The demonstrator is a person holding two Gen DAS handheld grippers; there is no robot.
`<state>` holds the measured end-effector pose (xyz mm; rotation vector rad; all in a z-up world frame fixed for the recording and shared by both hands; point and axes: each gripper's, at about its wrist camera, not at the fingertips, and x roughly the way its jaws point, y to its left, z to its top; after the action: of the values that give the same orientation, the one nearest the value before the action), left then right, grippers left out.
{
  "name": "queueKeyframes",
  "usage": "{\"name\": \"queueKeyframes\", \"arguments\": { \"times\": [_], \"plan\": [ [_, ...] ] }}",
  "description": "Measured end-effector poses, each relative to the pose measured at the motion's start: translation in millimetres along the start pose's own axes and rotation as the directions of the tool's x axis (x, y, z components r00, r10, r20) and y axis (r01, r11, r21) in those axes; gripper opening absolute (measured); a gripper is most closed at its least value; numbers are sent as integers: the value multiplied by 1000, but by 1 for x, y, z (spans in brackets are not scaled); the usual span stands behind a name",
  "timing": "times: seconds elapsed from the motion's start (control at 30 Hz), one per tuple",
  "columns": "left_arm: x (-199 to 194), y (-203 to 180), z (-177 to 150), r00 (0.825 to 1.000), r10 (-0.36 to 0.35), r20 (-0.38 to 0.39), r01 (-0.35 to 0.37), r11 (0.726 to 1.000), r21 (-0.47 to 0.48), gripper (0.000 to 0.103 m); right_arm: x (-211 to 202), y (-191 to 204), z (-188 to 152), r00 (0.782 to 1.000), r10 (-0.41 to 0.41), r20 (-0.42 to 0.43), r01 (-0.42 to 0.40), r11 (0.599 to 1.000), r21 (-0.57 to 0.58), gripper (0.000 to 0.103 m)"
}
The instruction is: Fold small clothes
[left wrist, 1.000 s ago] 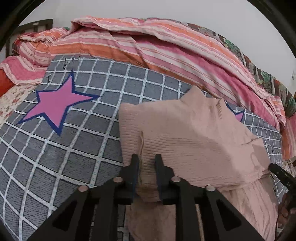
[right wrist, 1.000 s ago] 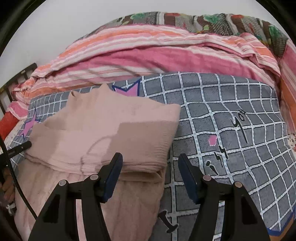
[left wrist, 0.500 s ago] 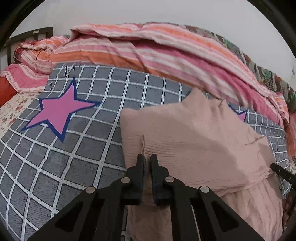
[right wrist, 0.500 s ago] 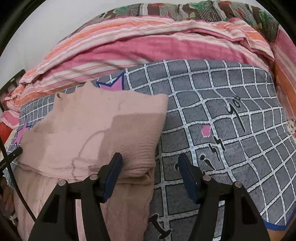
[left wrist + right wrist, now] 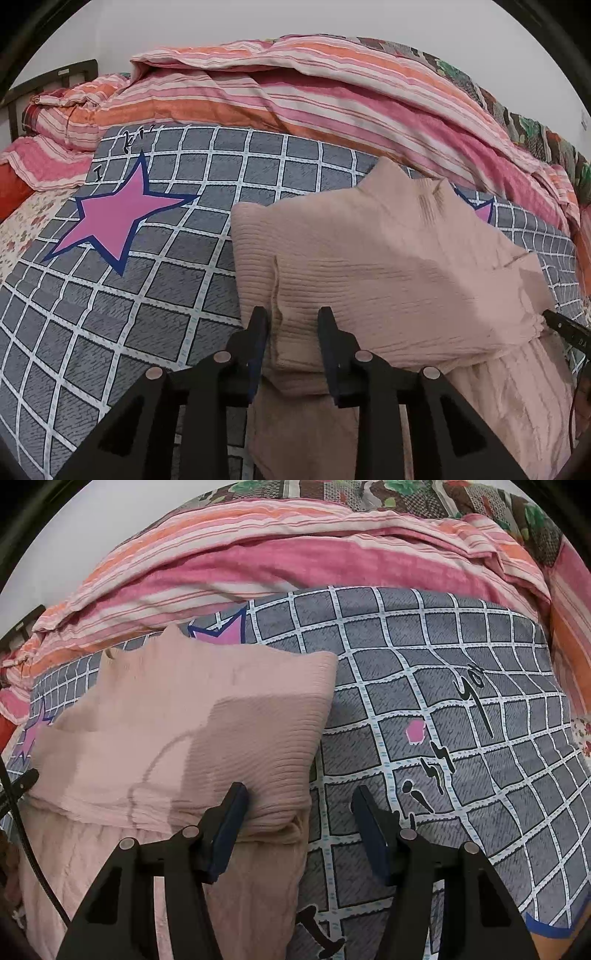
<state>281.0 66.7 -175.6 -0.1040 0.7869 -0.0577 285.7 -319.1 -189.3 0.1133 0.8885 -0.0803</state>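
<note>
Left gripper [image 5: 291, 334] parted, straddling sweater [image 5: 388, 266] edge.

The pink sweater [image 5: 388, 266] runs off the bottom edge in both views, so its lower end is cut off. It also covers most of a second pink star [image 5: 482, 212] on the checked bedsheet [image 5: 155, 295].

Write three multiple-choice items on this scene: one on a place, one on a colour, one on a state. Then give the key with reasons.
1. Where does the sweater lie?
A. on the checked cover
B. on a chair
C. on the floor
2. What colour is the big star?
A. green
B. pink
C. yellow
3. How is the left gripper?
A. shut on the sweater
B. out of view
C. open

Key: 1 A, grid cover shows around it; 2 B, pink with a blue edge; 3 C, its fingers stand apart, sweater edge between them.
</note>
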Motion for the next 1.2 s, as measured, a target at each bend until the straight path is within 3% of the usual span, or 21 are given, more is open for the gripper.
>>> {"name": "queueKeyframes", "arguments": {
  "times": [0.1,0.33,0.4,0.43,0.47,0.67,0.8,1.03,1.2],
  "plan": [
    [-4,-5,-3,1000,18,5,-18,1000,26,27,0,0,1,1000,5,-5,-5,1000,-7,57],
    [-20,-1,-16,999,-23,23,23,1000,1,32,-21,1,-11,1000,8,30,-7,1000,-22,57],
    [-23,-2,-20,1000,-25,16,25,1000,4,43,-26,4,-16,999,-2,40,3,999,-38,57],
    [-24,-3,-21,1000,-29,11,29,1000,8,56,-28,6,-18,999,-5,41,7,999,-47,57],
    [-26,-5,-24,1000,-31,5,31,999,17,62,-31,8,-21,999,-9,43,11,998,-59,57],
    [-50,-8,-54,1000,8,5,-8,998,62,62,-47,18,-48,998,-34,49,39,993,-108,57],
    [-77,3,-75,999,-35,-13,35,999,30,62,-67,15,-71,999,-27,47,32,995,-92,57],
    [-123,15,-119,991,-127,-51,125,992,-31,62,-119,6,-114,998,41,41,-40,998,-45,57],
    [-147,18,-157,986,-154,-63,151,987,-48,62,-151,1,-160,994,107,26,-106,994,-40,54]
  ]
}}
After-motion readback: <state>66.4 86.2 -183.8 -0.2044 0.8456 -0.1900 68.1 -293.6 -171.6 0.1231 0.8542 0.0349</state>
